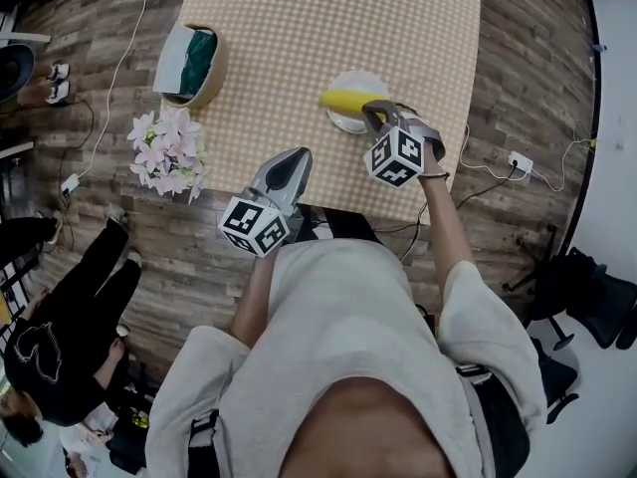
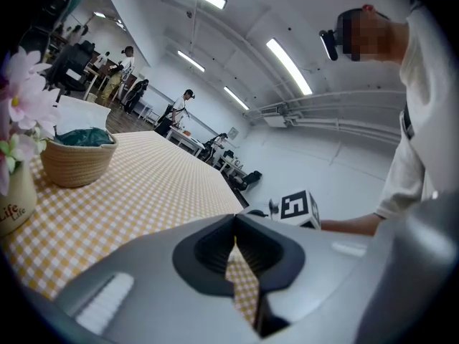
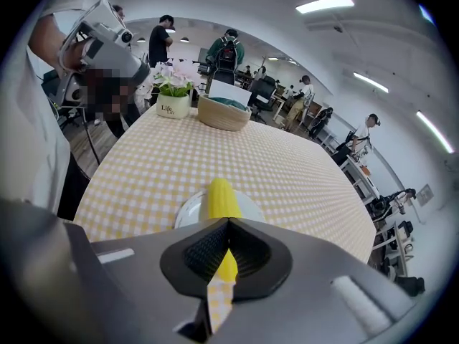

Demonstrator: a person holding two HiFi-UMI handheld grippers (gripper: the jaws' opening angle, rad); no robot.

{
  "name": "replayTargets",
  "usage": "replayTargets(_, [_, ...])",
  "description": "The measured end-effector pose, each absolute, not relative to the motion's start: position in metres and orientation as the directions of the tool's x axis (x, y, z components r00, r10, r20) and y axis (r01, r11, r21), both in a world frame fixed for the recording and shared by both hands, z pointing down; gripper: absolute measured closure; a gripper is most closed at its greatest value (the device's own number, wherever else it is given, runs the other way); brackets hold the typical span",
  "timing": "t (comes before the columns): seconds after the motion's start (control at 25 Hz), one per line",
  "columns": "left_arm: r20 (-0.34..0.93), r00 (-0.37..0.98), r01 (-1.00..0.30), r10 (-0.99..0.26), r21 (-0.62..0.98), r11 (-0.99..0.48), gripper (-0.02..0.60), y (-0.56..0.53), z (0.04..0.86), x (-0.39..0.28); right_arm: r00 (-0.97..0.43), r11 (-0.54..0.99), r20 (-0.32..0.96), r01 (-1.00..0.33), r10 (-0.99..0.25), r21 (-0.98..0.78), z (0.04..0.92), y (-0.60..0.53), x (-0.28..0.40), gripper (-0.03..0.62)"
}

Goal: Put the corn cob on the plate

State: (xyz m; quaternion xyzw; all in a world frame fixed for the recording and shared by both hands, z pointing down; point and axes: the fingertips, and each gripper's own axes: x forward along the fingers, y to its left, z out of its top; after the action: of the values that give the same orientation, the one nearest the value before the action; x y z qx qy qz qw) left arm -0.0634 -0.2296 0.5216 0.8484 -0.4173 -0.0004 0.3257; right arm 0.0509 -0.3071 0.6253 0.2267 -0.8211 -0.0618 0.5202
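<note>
The corn cob (image 1: 345,101) lies across the white plate (image 1: 343,124) on the checked worktop (image 1: 299,38), the right claw (image 1: 377,112) closed tight and empty just by its near end, the left claw (image 1: 296,159) likewise closed and empty over the worktop's near edge.

checked table (image 1: 328,18): plate (image 1: 350,121) just ahead of r fingers (image 1: 376,116); basket (image 1: 189,63) & vase (image 3: 174,107) well left of l fingers (image 1: 289,170).
</note>
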Motion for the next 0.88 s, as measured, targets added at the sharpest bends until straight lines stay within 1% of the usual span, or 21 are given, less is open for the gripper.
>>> replayTargets(0.12, [0.259, 0.655, -0.71, -0.71, 0.533, -0.461, 0.574, -0.23, 0.513, -0.055, -0.383, 0.867, 0.795, -0.37, -0.471, 0.335, 0.611, -0.31, 0.056, 0.594])
replayTargets(0.32, [0.231, 0.666, -0.71, -0.709, 0.49, -0.507, 0.574, -0.231, 0.489, -0.04, -0.455, 0.824, 0.729, -0.5, -0.511, 0.266, 0.582, -0.307, 0.062, 0.594])
replayTargets(0.44, [0.208, 0.676, -0.707, -0.707, 0.456, -0.541, 0.574, -0.233, 0.471, -0.028, -0.504, 0.772, 0.666, -0.612, -0.549, 0.173, 0.562, -0.301, 0.069, 0.594])
replayTargets(0.56, [0.183, 0.686, -0.703, -0.704, 0.418, -0.576, 0.574, -0.234, 0.45, -0.015, -0.549, 0.696, 0.59, -0.717, -0.593, 0.032, 0.539, -0.294, 0.078, 0.594])
replayTargets(0.68, [0.158, 0.694, -0.7, -0.702, 0.374, -0.608, 0.574, -0.238, 0.43, -0.001, -0.57, 0.637, 0.52, -0.768, -0.636, -0.062, 0.519, -0.29, 0.091, 0.594])
replayTargets(0.88, [0.139, 0.69, -0.71, -0.71, 0.321, -0.627, 0.574, -0.238, 0.412, 0.016, -0.587, 0.574, 0.422, -0.8, -0.691, -0.173, 0.501, -0.282, 0.113, 0.594])
